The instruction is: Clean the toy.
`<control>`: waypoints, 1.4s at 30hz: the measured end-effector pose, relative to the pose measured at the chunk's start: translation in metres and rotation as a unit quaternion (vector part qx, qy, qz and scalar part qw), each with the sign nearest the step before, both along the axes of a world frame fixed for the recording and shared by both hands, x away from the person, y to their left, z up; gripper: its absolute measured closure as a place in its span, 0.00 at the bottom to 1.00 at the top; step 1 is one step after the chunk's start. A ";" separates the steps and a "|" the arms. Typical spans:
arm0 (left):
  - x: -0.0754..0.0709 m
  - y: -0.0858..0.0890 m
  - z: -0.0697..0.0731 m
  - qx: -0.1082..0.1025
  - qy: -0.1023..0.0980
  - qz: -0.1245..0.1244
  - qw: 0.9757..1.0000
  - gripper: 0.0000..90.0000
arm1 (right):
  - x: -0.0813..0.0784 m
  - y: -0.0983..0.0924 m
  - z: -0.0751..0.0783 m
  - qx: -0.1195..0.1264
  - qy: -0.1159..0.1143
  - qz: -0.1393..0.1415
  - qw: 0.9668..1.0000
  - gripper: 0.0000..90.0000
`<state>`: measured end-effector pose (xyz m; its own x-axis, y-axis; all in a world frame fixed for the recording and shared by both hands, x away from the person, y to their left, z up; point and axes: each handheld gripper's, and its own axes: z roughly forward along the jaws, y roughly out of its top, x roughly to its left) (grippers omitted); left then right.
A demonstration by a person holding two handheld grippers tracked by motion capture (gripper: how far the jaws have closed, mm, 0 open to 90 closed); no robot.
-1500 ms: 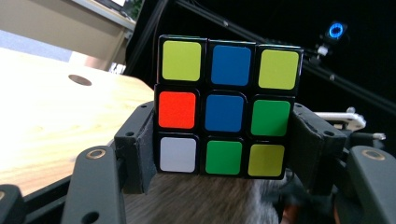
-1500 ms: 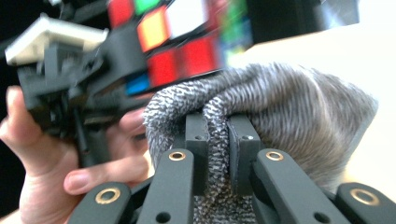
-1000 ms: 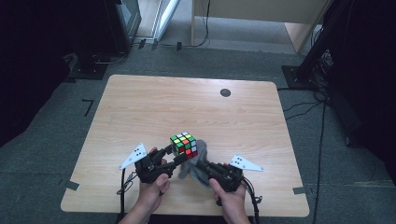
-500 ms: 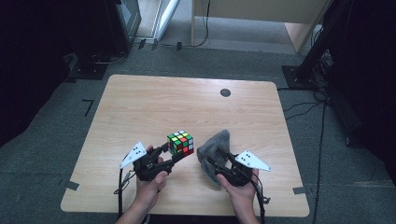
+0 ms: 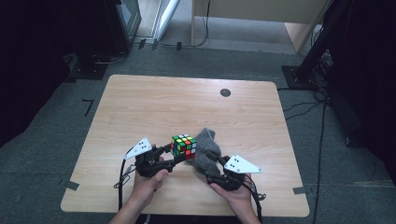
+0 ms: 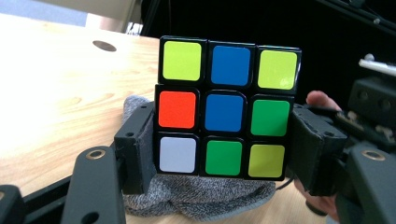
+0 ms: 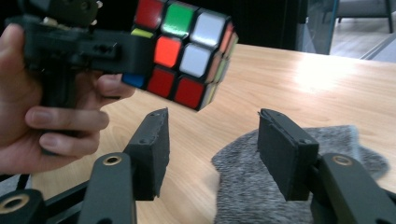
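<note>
We noted the left gripper (image 5: 180, 151) clamped on the Rubik's cube (image 6: 227, 107), held above the grey cloth (image 7: 299, 186) on the table (image 5: 154, 107); the right gripper (image 7: 212, 154), jaws just opening and empty, should regrip the cloth squarely before wiping.

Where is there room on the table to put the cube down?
The whole far half of the table is bare wood, apart from the small dark hole. The left side is free too. It is crowded at the near edge, around the cube, grey cloth and both hands.
</note>
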<state>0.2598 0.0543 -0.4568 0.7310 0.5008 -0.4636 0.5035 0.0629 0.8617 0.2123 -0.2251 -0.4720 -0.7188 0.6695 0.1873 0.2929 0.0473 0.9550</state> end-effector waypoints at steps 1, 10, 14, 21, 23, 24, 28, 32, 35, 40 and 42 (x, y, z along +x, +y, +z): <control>0.001 0.001 0.000 -0.013 0.013 0.002 1.000 0.38 | -0.001 0.003 -0.001 -0.004 -0.004 0.000 1.000 0.47; -0.020 -0.022 -0.004 -0.072 0.029 0.031 0.996 0.38 | -0.011 0.030 -0.006 0.011 -0.009 -0.047 0.999 0.39; -0.027 -0.029 -0.004 -0.075 0.025 0.044 0.996 0.38 | -0.017 0.037 -0.004 0.014 -0.014 -0.064 0.998 0.34; -0.032 -0.036 -0.010 -0.103 0.058 0.051 0.992 0.38 | -0.020 0.042 -0.001 0.032 -0.018 -0.094 0.995 0.32; -0.032 -0.037 -0.011 -0.112 0.068 0.050 0.990 0.38 | -0.021 0.043 -0.001 0.023 -0.027 -0.104 0.994 0.32; -0.033 -0.038 -0.012 -0.113 0.071 0.047 0.990 0.38 | -0.021 0.043 -0.001 0.023 -0.028 -0.109 0.993 0.33; -0.034 -0.042 -0.013 -0.115 0.076 0.041 0.990 0.38 | -0.021 0.042 0.000 0.026 -0.032 -0.123 0.992 0.33; -0.034 -0.041 -0.014 -0.114 0.073 0.040 0.990 0.38 | -0.023 0.042 0.000 0.017 -0.041 -0.129 0.991 0.35; -0.032 -0.041 -0.014 -0.113 0.079 0.041 0.990 0.37 | -0.022 0.042 -0.001 0.014 -0.040 -0.128 0.991 0.38; -0.030 -0.041 -0.014 -0.104 0.075 0.033 0.991 0.36 | -0.020 0.041 -0.001 0.010 -0.034 -0.124 0.992 0.38; -0.028 -0.040 -0.013 -0.095 0.065 0.024 0.993 0.35 | -0.020 0.040 0.000 0.008 -0.033 -0.121 0.992 0.38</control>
<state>0.2317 0.0147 -0.4699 0.6355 0.4284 -0.6423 0.6026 0.2448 0.7596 0.1919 -0.1851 -0.4724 -0.5481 0.8215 0.1575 0.2313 -0.0321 0.9724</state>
